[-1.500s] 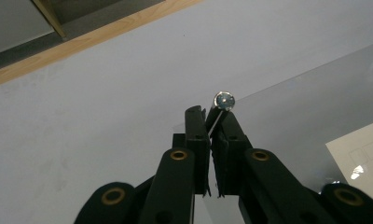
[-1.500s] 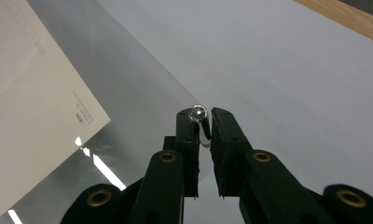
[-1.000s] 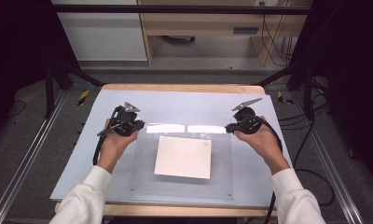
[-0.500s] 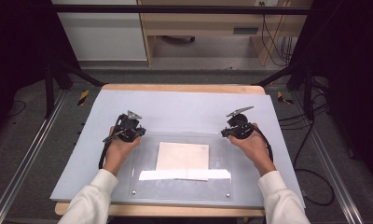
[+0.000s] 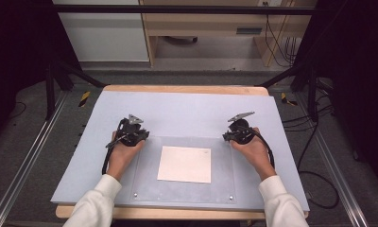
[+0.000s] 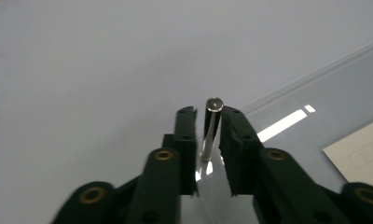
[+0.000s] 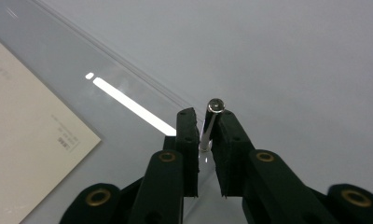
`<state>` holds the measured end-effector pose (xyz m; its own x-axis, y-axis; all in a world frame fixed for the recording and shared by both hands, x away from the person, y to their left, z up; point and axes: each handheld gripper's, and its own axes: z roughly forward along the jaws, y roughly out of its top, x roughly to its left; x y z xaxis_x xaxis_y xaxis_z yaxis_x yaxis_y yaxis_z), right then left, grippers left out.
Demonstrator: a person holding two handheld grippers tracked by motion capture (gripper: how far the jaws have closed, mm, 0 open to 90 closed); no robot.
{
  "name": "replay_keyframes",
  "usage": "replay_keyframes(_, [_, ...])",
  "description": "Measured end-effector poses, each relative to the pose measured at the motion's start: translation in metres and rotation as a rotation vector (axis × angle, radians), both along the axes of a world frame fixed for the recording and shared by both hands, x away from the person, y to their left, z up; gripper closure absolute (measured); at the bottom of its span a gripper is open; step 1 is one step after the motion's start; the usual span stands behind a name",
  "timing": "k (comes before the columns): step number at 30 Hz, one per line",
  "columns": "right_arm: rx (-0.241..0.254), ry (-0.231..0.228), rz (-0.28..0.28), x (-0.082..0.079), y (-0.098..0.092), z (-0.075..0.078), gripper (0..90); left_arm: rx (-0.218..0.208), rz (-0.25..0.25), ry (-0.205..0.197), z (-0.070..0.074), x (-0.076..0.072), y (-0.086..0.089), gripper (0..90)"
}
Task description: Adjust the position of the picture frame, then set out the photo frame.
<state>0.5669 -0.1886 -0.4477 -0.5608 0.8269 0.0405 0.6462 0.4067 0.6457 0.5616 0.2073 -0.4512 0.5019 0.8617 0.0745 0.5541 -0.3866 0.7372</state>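
- We hold the left gripper (image 5: 136,134) at the far left corner of a clear plate (image 5: 149,189) that lies flat on the grey mat (image 5: 187,111) of the desk (image 5: 177,88), and the right gripper (image 5: 234,134) at its far right corner.
- In the left gripper view a small metal pin (image 6: 211,126) stands up from the plate corner between our jaws. The jaws have just been opening: one pad lies against the pin, the other stands clear with a gap showing. We count them as slightly spread, no longer pinching.
- In the right gripper view a like metal post (image 7: 210,122) stands between the jaws, which have also just been easing apart. The gap on one side is plain; whether the other pad touches the post we cannot tell.
- A white sheet (image 5: 184,163) lies under the plate, near its middle and between our hands. Its print is too small to read; in both gripper views the sheet is cut off by the picture's edge.
- From the high view both pins are hidden behind the gripper bodies, and the plate's far edge is hard to trace against the mat.
- Two small fittings show at the plate's near corners; what they are we cannot make out.
- Our sleeves are cut off at the bottom edge.
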Motion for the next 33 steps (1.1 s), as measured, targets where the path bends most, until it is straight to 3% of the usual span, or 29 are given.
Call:
replay_keyframes(2, [0.016,-0.043,0.008,-0.004,-0.004,0.004,73.9,0.006,-0.002,-0.062,0.005,-0.005,0.004,60.5])
replay_keyframes(4, [0.023,-0.079,-0.006,-0.010,-0.008,0.008,65.5,0.000,0.004,-0.088,0.007,-0.010,0.009,54.2])
replay_keyframes(7, [0.038,-0.126,-0.033,-0.020,-0.012,0.014,61.7,-0.030,0.010,-0.125,0.008,-0.017,0.018,47.1])
replay_keyframes(9, [0.070,-0.148,-0.061,-0.025,-0.014,0.016,61.2,-0.040,0.020,-0.131,0.007,-0.020,0.021,43.8])
replay_keyframes(12, [0.073,-0.172,-0.082,-0.030,-0.013,0.018,60.4,-0.039,0.031,-0.122,0.008,-0.020,0.023,41.0])
replay_keyframes(14, [0.094,-0.210,-0.126,-0.035,-0.009,0.021,54.2,-0.050,0.047,-0.126,0.008,-0.022,0.024,36.6])
replay_keyframes(19, [0.077,-0.257,-0.197,-0.041,0.000,0.024,44.0,-0.050,0.088,-0.135,0.011,-0.026,0.022,21.5])
replay_keyframes(20, [0.046,-0.285,-0.216,-0.043,0.005,0.024,35.0,-0.050,0.096,-0.131,0.012,-0.027,0.021,18.5])
replay_keyframes(23, [0.024,-0.322,-0.234,-0.046,0.010,0.023,26.5,-0.057,0.113,-0.134,0.013,-0.033,0.018,13.9])
replay_keyframes(28, [0.068,-0.315,-0.249,-0.046,0.013,0.022,17.2,-0.056,0.085,-0.141,0.014,-0.039,0.008,7.4])
replay_keyframes(29, [0.086,-0.309,-0.251,-0.046,0.013,0.023,17.0,-0.056,0.076,-0.143,0.014,-0.039,0.005,6.3])
replay_keyframes(33, [0.072,-0.313,-0.250,-0.047,0.016,0.022,20.5,-0.044,0.063,-0.140,0.013,-0.041,-0.005,6.1])
